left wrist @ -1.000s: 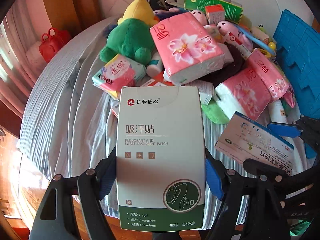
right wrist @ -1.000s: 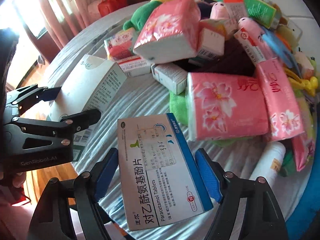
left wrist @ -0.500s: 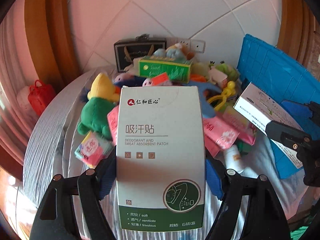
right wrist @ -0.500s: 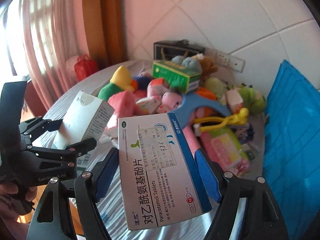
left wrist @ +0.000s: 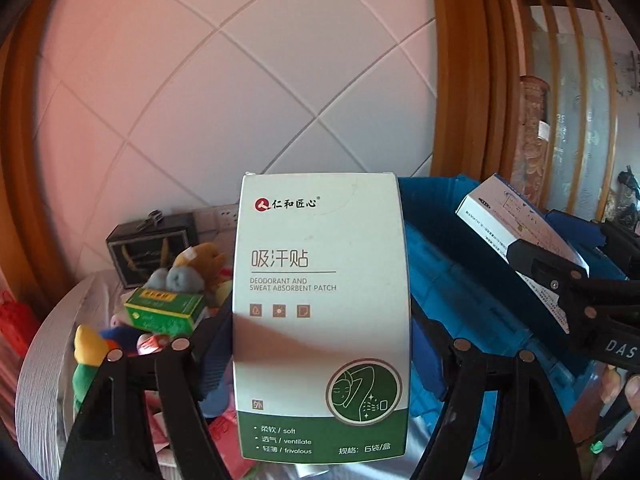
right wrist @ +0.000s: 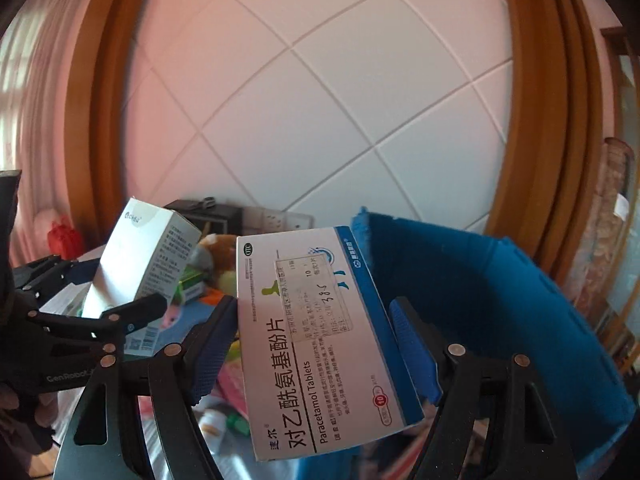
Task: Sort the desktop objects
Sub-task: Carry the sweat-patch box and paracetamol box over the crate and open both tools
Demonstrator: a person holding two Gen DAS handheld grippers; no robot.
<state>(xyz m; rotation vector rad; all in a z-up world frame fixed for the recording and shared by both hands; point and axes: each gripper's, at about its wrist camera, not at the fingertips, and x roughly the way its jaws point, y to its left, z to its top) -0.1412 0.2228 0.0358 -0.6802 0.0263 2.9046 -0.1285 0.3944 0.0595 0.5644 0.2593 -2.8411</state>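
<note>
Both grippers are raised, pointing slightly down at the blue bin (left wrist: 472, 292). The left gripper (left wrist: 320, 344) clamps a patch box (left wrist: 320, 312); the right gripper (right wrist: 316, 344) clamps a tablet box (right wrist: 316, 332), both above the surface (left wrist: 44, 364).

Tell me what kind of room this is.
Likely a lived-in home room, perhaps a bedroom: a padded diamond-stitched wall panel framed in wood, plush toys heaped on a grey-clothed round table, and curtains at a window.
</note>
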